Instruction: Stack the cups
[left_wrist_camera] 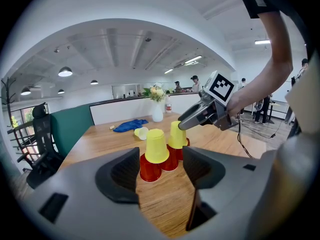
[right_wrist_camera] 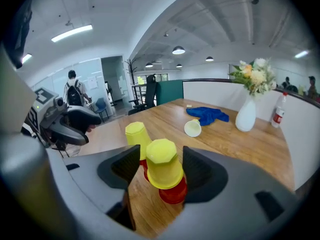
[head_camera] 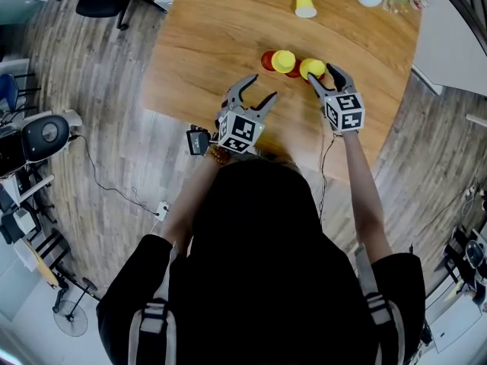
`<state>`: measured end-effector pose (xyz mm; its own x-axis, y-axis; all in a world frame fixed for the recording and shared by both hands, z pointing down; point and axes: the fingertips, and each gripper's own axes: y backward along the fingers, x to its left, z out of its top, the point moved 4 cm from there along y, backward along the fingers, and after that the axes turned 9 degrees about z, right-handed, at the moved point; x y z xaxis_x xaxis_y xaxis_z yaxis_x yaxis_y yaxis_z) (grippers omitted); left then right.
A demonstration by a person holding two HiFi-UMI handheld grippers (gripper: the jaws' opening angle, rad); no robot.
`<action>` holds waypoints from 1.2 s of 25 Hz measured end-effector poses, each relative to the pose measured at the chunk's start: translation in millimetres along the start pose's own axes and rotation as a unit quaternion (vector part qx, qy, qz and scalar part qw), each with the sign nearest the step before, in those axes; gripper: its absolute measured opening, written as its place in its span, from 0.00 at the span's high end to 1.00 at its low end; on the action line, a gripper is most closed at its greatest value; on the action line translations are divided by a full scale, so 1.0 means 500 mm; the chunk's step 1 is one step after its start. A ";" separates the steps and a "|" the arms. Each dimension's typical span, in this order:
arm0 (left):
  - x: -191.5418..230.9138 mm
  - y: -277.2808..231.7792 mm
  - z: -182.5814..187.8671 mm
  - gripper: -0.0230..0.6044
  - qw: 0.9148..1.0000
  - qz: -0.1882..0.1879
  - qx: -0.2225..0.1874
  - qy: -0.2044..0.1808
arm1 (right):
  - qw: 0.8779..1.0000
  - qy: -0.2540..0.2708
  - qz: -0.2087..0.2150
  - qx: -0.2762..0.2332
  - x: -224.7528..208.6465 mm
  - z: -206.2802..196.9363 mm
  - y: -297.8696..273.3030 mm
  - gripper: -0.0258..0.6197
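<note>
Cups in mid-stack on the wooden table (head_camera: 213, 44). The right gripper (head_camera: 321, 72) has its jaws spread wide, straddling an upturned yellow cup (right_wrist_camera: 162, 170) without clamping it; this cup sits upside down on a red cup (right_wrist_camera: 174, 191) directly beneath the fingertips. A second yellow cup (right_wrist_camera: 137, 134), also on red, stands just beyond its left jaw. The left gripper (head_camera: 264, 86) is wide apart and empty, the cups ahead of its tips.

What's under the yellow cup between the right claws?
A red cup, upside down on the table; the yellow cup covers its top, so anything nested inside is hidden.
</note>
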<state>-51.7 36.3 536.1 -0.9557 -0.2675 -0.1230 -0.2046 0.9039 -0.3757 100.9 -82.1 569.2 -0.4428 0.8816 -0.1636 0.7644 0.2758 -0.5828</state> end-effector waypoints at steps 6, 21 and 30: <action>0.005 -0.004 -0.002 0.51 1.000 0.003 0.003 0.004 | 0.999 -0.022 -0.009 -0.046 -0.047 0.068 0.056 0.53; 0.036 -0.010 -0.005 0.51 1.000 0.017 0.008 0.009 | 0.987 0.156 -0.038 0.033 -0.287 0.214 -0.127 0.60; 0.074 -0.008 -0.012 0.51 0.999 0.038 0.018 0.016 | 0.962 0.232 -0.012 0.143 -0.316 0.157 -0.276 0.67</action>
<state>-87.6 24.6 538.5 -0.9746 -0.1865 -0.1236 -0.1231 0.9083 -0.3998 28.7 -289.7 612.7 -0.1520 0.9705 0.1874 0.5669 0.2409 -0.7878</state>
